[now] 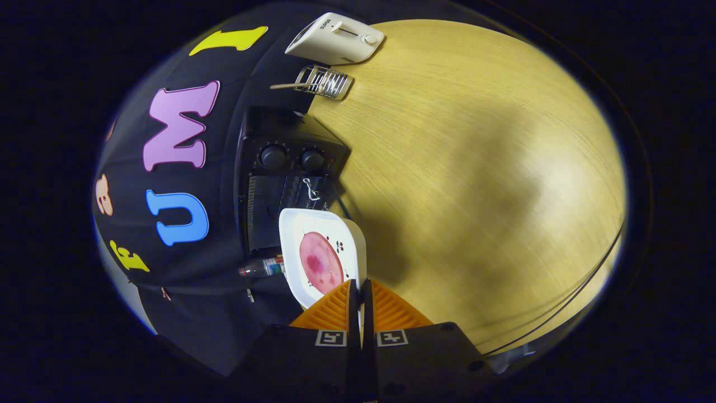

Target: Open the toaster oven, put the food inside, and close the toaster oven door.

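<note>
Jaws at bottom centre are pressed nearly together, your gripper [359, 291] pinching the near rim of a white rounded-square plate [347, 235] with both ribbed fingers. You carry a flat pink round of food [320, 263] on it. Just beyond, toward centre-left, sits the boxy black toaster oven [282, 168] with two round knobs. Upper centre holds a wire rack [327, 81] and a smooth white toaster [335, 38] on the wood-grain tabletop [475, 168].

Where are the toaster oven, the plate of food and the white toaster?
Toaster oven [285, 168]: gripper view, its knob panel.
Plate [348, 235]: gripper view, bare rim, gripped by the hand-held gripper [360, 291].
White toaster [335, 38]: gripper view, its side.
</note>
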A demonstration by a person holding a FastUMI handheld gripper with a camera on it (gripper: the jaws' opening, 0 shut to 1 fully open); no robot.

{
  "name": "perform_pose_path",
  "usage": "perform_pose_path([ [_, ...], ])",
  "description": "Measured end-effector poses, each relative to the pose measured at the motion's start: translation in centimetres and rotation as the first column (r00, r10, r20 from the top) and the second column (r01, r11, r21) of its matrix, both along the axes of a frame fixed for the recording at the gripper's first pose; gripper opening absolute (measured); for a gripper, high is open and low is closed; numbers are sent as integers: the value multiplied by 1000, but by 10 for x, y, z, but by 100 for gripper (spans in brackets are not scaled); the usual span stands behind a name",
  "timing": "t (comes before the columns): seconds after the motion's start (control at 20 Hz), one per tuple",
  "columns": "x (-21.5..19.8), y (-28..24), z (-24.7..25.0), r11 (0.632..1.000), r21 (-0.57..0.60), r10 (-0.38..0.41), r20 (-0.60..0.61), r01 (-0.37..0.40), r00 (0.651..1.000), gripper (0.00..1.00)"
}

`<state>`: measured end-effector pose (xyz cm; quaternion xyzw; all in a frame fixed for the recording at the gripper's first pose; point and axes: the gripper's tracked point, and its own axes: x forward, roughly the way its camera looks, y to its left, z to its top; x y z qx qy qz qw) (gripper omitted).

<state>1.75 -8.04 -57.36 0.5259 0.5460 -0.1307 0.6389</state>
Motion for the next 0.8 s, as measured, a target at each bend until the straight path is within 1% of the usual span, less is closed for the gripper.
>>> perform_pose_path([
  [0.15,29,30,-22,996,-62,-64,-24,62,998,5],
  [0.35,76,75,-34,986,-20,-167,-4,167,986,5],
  [0.45,95,87,-44,976,-36,-215,-3,215,977,5],
  [0.5,103,92,-48,968,-39,-247,-7,247,969,5],
  [0.6,125,97,-52,940,-23,-342,-7,341,940,5],
  [0.65,136,97,-54,926,-24,-377,4,377,926,5],
  [0.8,159,96,-63,886,-71,-459,12,458,888,5],
])
